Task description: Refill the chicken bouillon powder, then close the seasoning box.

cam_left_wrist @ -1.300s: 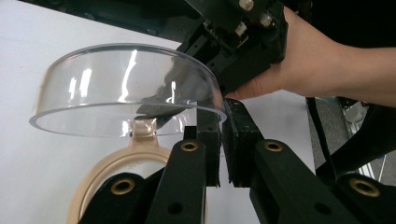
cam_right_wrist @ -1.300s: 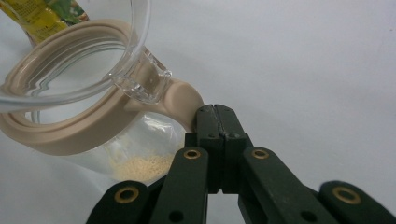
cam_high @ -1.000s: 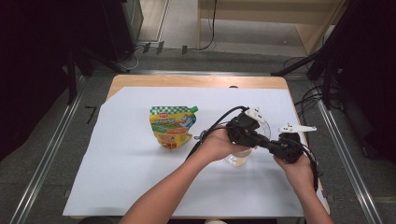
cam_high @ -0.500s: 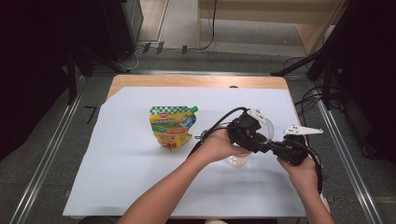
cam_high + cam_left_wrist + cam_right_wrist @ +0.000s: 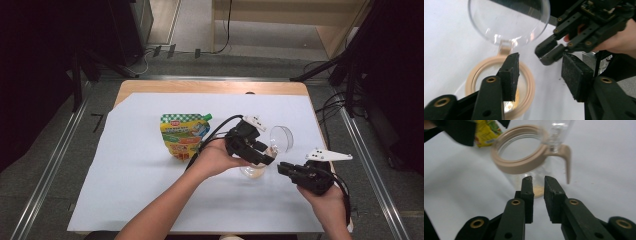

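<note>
Clear jar [image 5: 254, 167] with its lid flipped open sits right of the pouch [image 5: 182, 136]; both hand-held grippers, left [image 5: 267, 159] and right [image 5: 282, 167], have just been opening, empty. Grabbing the pouch looks next.

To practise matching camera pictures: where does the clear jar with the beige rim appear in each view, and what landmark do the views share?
High view: the jar stands right of centre, between the two grippers.
Left gripper view: lower left, seen from above behind the near jaw, its clear lid flipped open above.
Right gripper view: upper centre, beyond the jaws.
Shared landmark: the white table cover.
</note>
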Available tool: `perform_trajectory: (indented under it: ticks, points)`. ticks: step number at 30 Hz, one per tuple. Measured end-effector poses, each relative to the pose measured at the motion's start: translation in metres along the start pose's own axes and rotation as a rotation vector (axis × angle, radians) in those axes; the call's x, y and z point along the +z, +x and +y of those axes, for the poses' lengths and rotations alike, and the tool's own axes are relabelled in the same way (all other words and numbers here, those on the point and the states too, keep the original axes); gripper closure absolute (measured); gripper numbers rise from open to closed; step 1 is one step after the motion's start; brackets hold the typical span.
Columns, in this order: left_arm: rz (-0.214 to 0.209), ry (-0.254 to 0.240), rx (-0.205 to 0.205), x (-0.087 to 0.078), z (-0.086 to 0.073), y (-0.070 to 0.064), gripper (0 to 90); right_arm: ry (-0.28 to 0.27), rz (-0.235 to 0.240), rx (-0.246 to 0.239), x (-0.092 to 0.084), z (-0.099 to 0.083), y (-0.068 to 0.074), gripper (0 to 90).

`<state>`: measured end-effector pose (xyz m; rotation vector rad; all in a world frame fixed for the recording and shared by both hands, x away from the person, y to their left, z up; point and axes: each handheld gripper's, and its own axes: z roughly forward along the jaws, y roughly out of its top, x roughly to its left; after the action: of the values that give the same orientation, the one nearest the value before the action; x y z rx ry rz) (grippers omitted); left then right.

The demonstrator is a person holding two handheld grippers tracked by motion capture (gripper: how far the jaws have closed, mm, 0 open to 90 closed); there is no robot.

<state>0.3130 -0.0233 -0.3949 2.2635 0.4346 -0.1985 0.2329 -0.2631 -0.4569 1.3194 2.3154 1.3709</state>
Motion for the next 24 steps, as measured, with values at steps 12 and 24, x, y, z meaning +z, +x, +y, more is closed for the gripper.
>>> perform_trajectory:
  ticks: [12, 24]
  points:
    - [-0.017, -0.016, -0.064, -0.026, -0.030, 0.009, 55.8, 0.013, 0.084, -0.036, 0.009, -0.003, 0.029, 69.1]
    - [0.030, -0.028, -0.079, -0.044, -0.047, 0.013, 45.2, 0.044, 0.152, -0.160, 0.031, -0.005, 0.059, 63.8]
